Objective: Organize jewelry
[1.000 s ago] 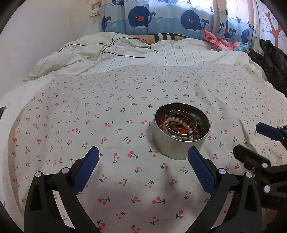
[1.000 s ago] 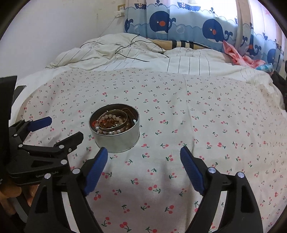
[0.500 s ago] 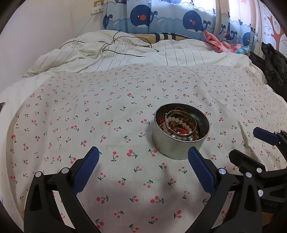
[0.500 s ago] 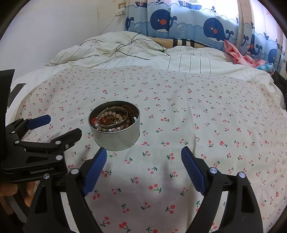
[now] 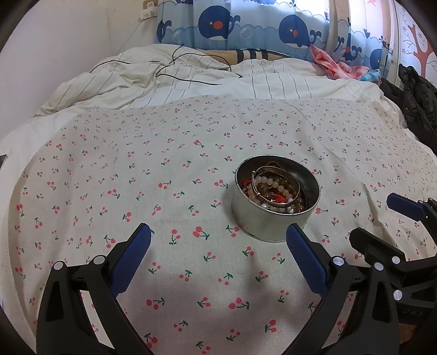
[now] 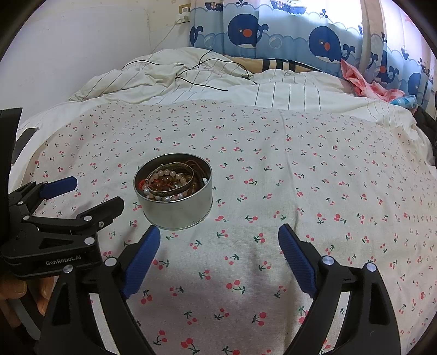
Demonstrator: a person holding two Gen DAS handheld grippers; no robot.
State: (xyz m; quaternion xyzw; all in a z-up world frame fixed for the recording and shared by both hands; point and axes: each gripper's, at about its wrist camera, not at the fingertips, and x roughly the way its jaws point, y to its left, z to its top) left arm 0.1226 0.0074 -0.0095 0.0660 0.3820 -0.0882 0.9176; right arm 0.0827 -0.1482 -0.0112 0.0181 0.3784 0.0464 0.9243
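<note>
A round metal tin [image 5: 262,224] stands on the cherry-print cloth [image 5: 136,169]; it also shows in the right wrist view [image 6: 174,213]. It holds a heap of jewelry [image 5: 275,191]: bead bracelets, a metal bangle and a red string, also seen in the right wrist view [image 6: 172,183]. My left gripper [image 5: 218,240] is open and empty, with the tin just ahead of its right finger. My right gripper [image 6: 218,240] is open and empty, with the tin ahead of its left finger. Each gripper shows at the edge of the other's view.
The cloth covers a bed. A rumpled striped duvet [image 5: 191,79] with a black cable [image 5: 191,77] lies behind it. Whale-print curtains [image 5: 245,24] hang at the back, with pink fabric [image 5: 327,62] and dark clothing [image 5: 415,92] at the right.
Both grippers have drawn back and risen slightly, so the tin sits a little farther ahead. Both stay open and empty. The tin has not moved.
</note>
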